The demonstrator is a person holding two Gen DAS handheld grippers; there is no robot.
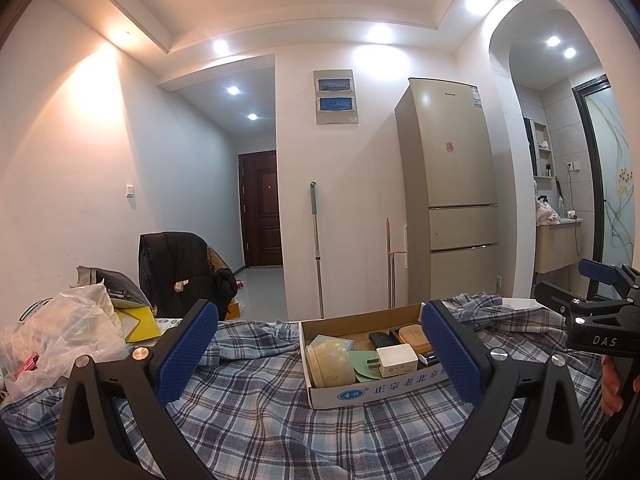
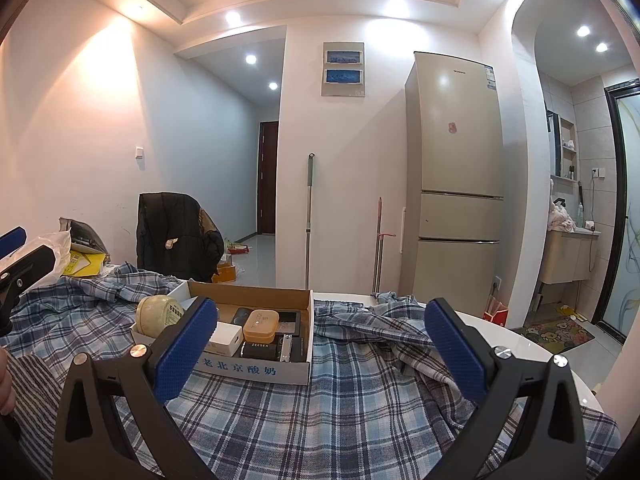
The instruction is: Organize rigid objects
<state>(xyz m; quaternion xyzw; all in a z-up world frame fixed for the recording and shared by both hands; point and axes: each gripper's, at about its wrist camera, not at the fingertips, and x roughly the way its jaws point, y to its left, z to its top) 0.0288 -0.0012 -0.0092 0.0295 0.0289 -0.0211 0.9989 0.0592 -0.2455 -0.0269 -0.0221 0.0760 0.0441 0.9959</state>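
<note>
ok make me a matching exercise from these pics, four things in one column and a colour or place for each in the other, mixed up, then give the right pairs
Things
1. white charger
2. orange case
3. round jar
4. cardboard box

Colour or place
A. pale yellow-green, at the box's left end in the left wrist view
B. lies on the plaid cloth and holds the other three
C. two metal prongs on its side, near the front wall
D. rounded corners, toward the box's right half

Pairs: 1-C, 2-D, 3-A, 4-B

Both the left tongs and right tongs are open and empty.
</note>
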